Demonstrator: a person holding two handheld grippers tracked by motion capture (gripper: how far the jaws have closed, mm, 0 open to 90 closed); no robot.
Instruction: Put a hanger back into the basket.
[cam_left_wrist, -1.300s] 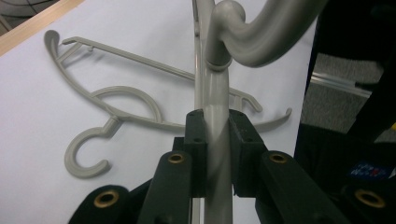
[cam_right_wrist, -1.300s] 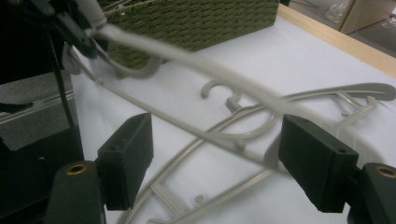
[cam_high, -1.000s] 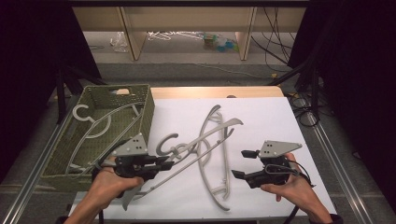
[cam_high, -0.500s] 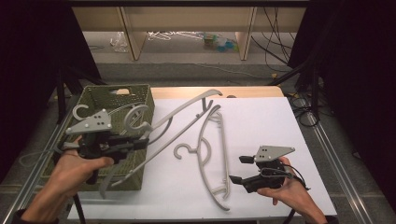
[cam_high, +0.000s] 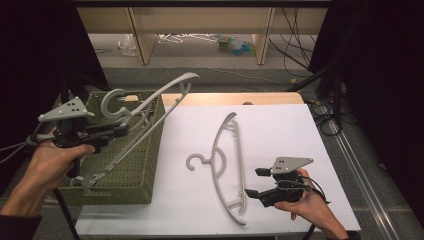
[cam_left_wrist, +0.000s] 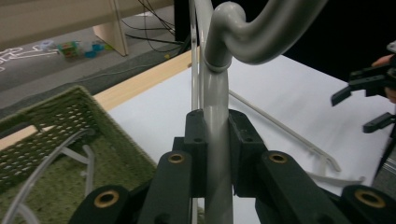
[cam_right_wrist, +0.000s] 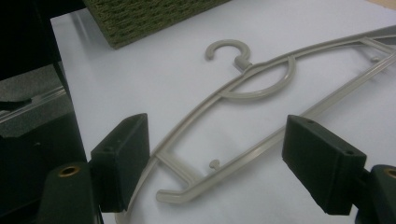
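Over the basket (cam_high: 135, 185) my left tongs (cam_high: 122, 131) clamp one hanger (cam_high: 150, 102), its length slanting up-right; my right tongs (cam_high: 255, 182) gape beside the tabletop hanger (cam_high: 226, 165).

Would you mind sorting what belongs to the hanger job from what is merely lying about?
In use:
- grey plastic hanger clamped in left tool
- green woven basket
- second grey hanger on white table
- right tool, open

Lying about:
- clutter on floor
- black cables
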